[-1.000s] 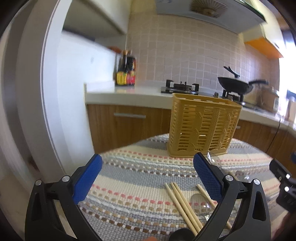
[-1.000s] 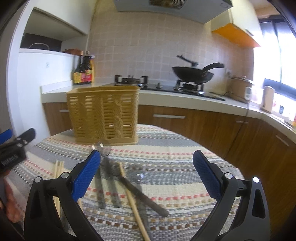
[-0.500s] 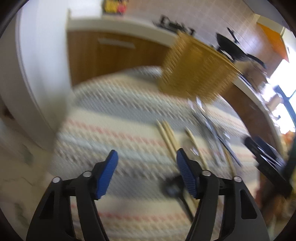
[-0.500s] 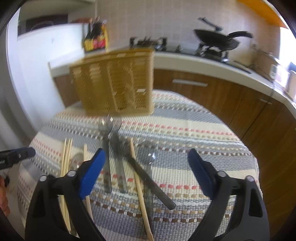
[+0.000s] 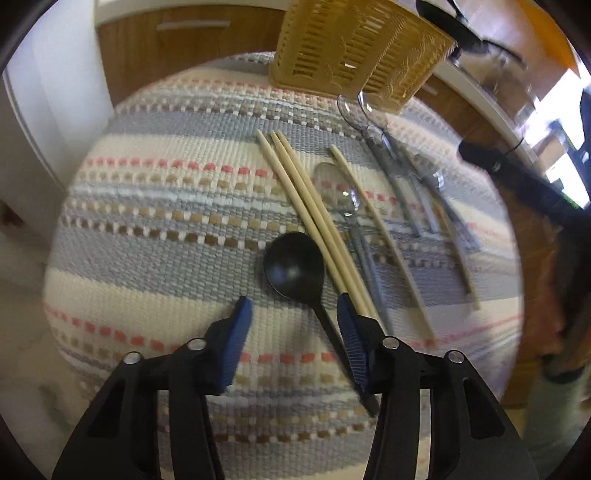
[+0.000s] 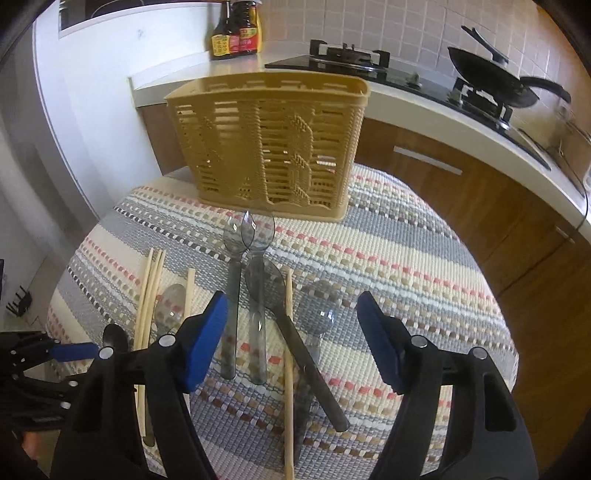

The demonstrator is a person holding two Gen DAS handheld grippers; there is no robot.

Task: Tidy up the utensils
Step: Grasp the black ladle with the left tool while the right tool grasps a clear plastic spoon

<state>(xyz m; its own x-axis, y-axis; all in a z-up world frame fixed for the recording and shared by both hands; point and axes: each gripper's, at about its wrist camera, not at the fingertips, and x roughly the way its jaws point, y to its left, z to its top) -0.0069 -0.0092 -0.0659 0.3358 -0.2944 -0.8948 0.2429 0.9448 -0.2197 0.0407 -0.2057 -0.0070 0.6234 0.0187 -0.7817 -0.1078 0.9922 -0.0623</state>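
Note:
A yellow slotted utensil basket stands at the far side of the striped round table; it also shows in the left wrist view. Chopsticks, a black spoon, clear spoons and grey utensils lie loose on the cloth. My left gripper is open, tilted down, its jaws on either side of the black spoon's handle. My right gripper is open above the grey utensils, a black knife and a single chopstick.
The table has a woven striped cloth and drops off all round. Behind it run a wooden-front counter with a stove, a black wok and sauce bottles. A white wall stands at the left.
Both grippers have tipped downward toward the table and moved closer to the utensils. The left gripper's jaws have narrowed and now flank the black spoon's handle.

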